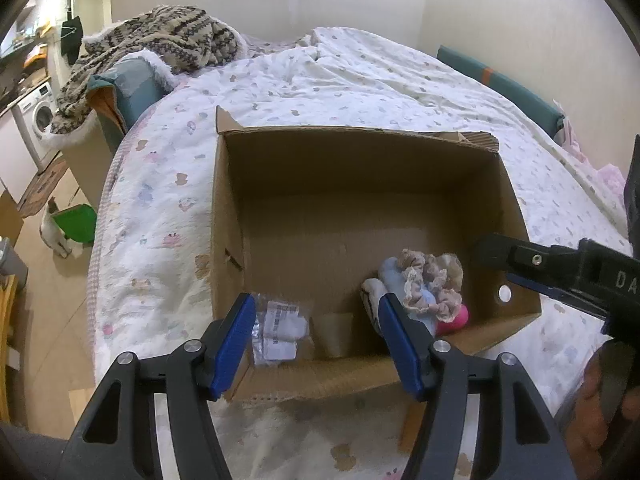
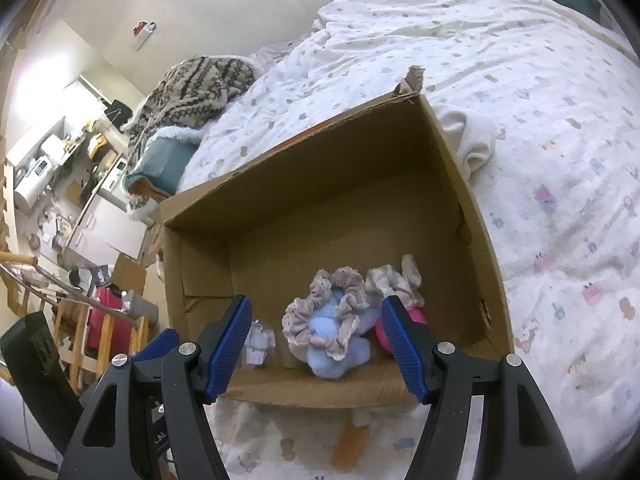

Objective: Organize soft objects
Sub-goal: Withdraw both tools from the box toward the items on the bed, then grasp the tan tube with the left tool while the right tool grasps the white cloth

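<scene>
An open cardboard box (image 1: 360, 136) (image 2: 320, 184) stands on the bed. In its near right corner lie a beige frilly scrunchie (image 1: 432, 276) (image 2: 348, 280), a second scrunchie (image 2: 394, 276), a light blue plush (image 1: 394, 276) (image 2: 336, 356) and a pink item (image 1: 456, 318) (image 2: 416, 316). A clear plastic packet (image 1: 280, 332) (image 2: 258, 340) lies at the near left. My left gripper (image 1: 318, 344) hovers open over the near wall, holding nothing. My right gripper (image 2: 316, 352) is open just above the plush and scrunchie, its pads clear of them; one of its fingers (image 1: 504, 252) reaches over the box's right wall.
The bed's white printed quilt (image 1: 360, 72) surrounds the box. A white cloth (image 2: 472, 136) lies by the box's far right corner. A knitted blanket (image 1: 160, 40) is heaped at the bed's far left. On the floor at left are a cat (image 1: 54, 232) and a green bin (image 1: 76, 222).
</scene>
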